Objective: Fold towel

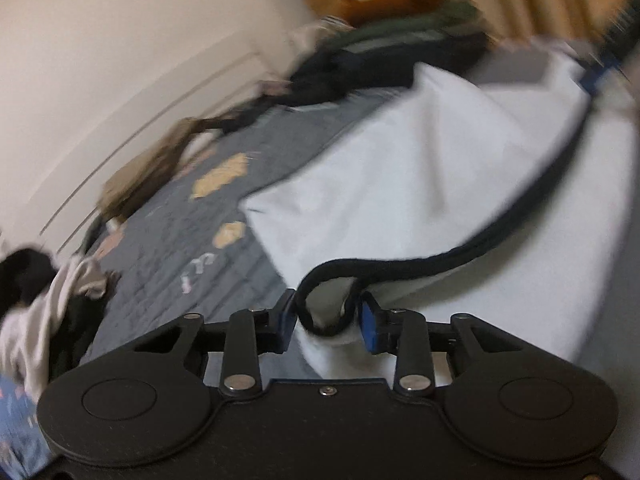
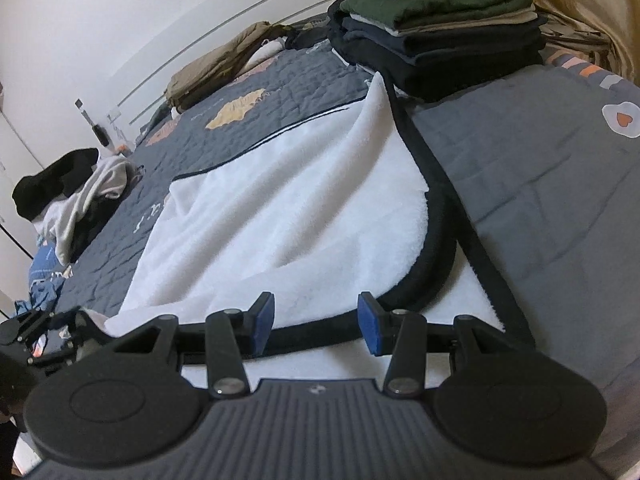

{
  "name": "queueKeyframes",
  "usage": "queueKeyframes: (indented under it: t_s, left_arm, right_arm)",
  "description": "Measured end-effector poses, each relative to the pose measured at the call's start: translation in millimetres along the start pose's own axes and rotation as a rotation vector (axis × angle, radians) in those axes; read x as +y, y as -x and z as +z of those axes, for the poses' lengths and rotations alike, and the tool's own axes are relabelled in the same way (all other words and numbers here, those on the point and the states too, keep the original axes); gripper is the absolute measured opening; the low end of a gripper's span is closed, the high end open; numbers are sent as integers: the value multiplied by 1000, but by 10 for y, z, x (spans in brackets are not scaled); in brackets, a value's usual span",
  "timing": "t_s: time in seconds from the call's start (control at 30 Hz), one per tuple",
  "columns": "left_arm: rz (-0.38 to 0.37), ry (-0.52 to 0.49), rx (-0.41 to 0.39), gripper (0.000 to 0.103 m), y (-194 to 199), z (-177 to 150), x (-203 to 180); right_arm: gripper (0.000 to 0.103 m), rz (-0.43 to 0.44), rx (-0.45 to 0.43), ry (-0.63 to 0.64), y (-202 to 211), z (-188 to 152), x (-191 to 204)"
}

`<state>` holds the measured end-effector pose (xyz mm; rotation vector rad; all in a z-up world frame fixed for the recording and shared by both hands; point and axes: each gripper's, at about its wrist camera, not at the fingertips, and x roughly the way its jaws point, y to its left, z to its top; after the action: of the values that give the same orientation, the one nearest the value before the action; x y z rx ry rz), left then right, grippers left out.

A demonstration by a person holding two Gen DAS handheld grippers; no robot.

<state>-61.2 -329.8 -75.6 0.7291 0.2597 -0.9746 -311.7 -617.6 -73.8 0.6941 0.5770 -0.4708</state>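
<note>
Two grippers over one white towel (image 2: 280,208) with a black hem, spread on a grey quilted bedspread (image 2: 540,184). Left gripper (image 1: 329,322): jaws partly closed, a bunched corner of the towel with its hem loop sits between the blue pads, both of which look to touch the fabric (view is motion-blurred, so how firm the grip is I cannot tell). Ahead of it the towel runs forward and to the right, the hem trailing off right of the jaws; bedspread shows left of them. Right gripper (image 2: 316,322): jaws about half open, pads clear of the cloth, nothing held; it hangs above the near hem, which passes just under and between the fingers. Ahead of it a top layer of the towel lies doubled over the lower one, its curved hem just right of the jaws. Far ahead right, a stack of folded clothes (image 2: 436,36); far left, a loose pile of garments (image 2: 76,196).
</note>
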Motion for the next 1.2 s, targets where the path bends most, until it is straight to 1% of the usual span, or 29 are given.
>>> queueKeyframes:
  t_s: [0.03, 0.1, 0.17, 0.2, 0.23, 0.33, 0.4, 0.47, 0.53, 0.6, 0.67, 0.8, 0.83, 0.9, 1.03, 1.07, 1.1, 1.13, 1.17, 1.2]
  left_arm:
    - [28, 58, -7, 33, -21, 20, 53]
    - [65, 186, 9, 35, -97, 45, 166]
    - [71, 261, 53, 37, -152, 34, 249]
    - [66, 280, 75, 37, -176, 21, 277]
    - [62, 295, 82, 38, -182, 5, 304]
    - [33, 330, 96, 38, -157, -22, 391]
    - [7, 339, 99, 38, -110, -13, 432]
    - [-3, 341, 100, 38, -72, -10, 429]
    - [-8, 350, 108, 38, -94, -16, 413]
    - [-11, 350, 115, 38, -134, -19, 391]
    - [-16, 349, 118, 38, -133, -26, 370]
    - [-26, 349, 120, 39, -106, -38, 370]
    - [-28, 348, 120, 40, -100, -42, 371]
    - [-28, 349, 120, 42, -98, -50, 380]
    - [-14, 364, 110, 42, -86, -52, 429]
    - [-11, 373, 105, 43, -76, -52, 449]
    - [-10, 383, 101, 43, -62, -52, 471]
    - [-12, 387, 96, 43, -43, -50, 486]
    - [-13, 391, 92, 43, -23, -48, 502]
    - [-14, 393, 88, 43, -4, -46, 514]
  right_arm:
    - [45, 2, -6, -5, -6, -2, 5]
    - [45, 3, -17, -12, -23, -7, 18]
    - [45, -4, -22, -7, -45, -10, 33]
    - [45, -12, -25, -6, -55, -11, 34]
    - [45, -17, -26, -7, -61, -11, 31]
    - [45, -18, -22, -4, -44, -3, 10]
    - [45, -1, 0, 43, -7, 7, 43]
    - [45, 10, 19, 104, 44, 7, 95]
    - [45, 43, 61, 156, 64, -11, 151]
    - [45, 74, 98, 175, 6, -40, 199]
    - [45, 81, 131, 182, -115, -73, 251]
    - [45, 59, 152, 159, -359, -42, 286]
    - [45, 53, 142, 144, -413, -22, 280]
    - [44, 44, 75, 81, -469, 35, 226]
    - [45, -44, -137, -11, -421, 120, 179]
    - [45, -57, -188, -28, -389, 139, 171]
    - [45, -53, -220, -40, -338, 160, 164]
    - [45, -45, -237, -51, -283, 186, 160]
    - [45, -33, -236, -54, -233, 220, 164]
    - [45, -13, -208, -40, -192, 260, 190]
